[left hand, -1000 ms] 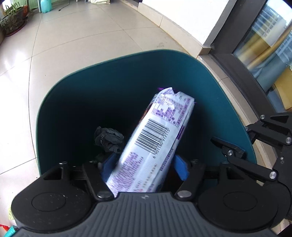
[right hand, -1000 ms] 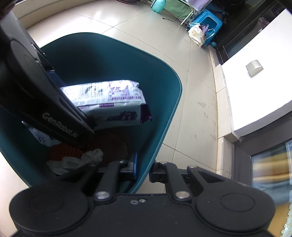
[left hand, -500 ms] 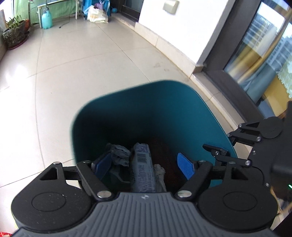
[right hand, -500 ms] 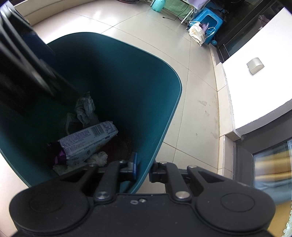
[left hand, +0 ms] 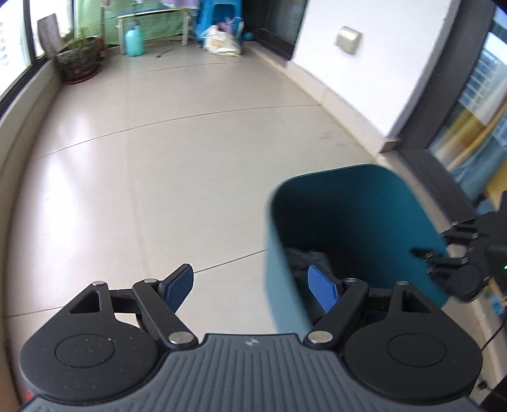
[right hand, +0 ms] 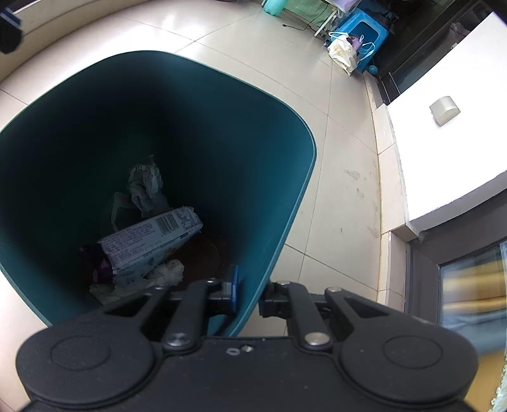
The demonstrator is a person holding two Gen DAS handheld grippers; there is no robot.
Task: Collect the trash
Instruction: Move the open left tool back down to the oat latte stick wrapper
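Note:
A teal trash bin stands on the tiled floor. My right gripper is shut on the bin's near rim, one pad inside and one outside the wall. At the bottom lies a white and purple snack packet among crumpled paper and a grey wrapper. In the left wrist view the bin sits to the right. My left gripper hangs open and empty above the bin's left edge, its left pad over the floor. The right gripper shows at the bin's right side.
Pale floor tiles stretch ahead. At the far end are a potted plant, a teal bottle, a plastic bag and a blue stool. A white wall and a glass door run along the right.
The packet left my left gripper and dropped to the bin's bottom. The left gripper then drew up and to the left, away from the bin. My right gripper stayed on the rim.

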